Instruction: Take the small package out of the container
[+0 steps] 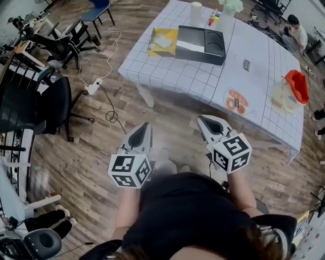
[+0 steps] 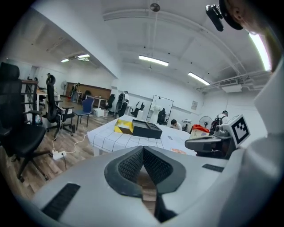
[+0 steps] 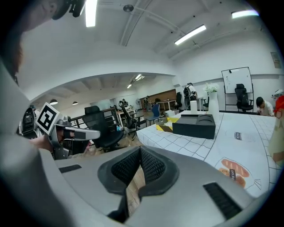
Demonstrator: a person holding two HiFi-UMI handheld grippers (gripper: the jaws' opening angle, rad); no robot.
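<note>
A yellow open container (image 1: 163, 41) sits at the far left end of the white gridded table (image 1: 177, 76), with a pale flat package (image 1: 163, 40) lying in it. A black box (image 1: 200, 44) stands right beside it. Both show small in the left gripper view, the container (image 2: 124, 127) and the black box (image 2: 147, 129), and in the right gripper view, the container (image 3: 167, 125) and the black box (image 3: 195, 125). My left gripper (image 1: 143, 127) (image 2: 143, 150) and right gripper (image 1: 203, 121) (image 3: 140, 153) are shut and empty, held close to my body over the wooden floor, well short of the table.
Black office chairs (image 1: 35, 104) crowd the left side. A power strip (image 1: 94, 87) with cables lies on the floor near the table leg. An orange-red bag (image 1: 297, 86) and a white cylinder (image 1: 196, 12) stand on the table. A seated person (image 1: 297, 30) is beyond its far right.
</note>
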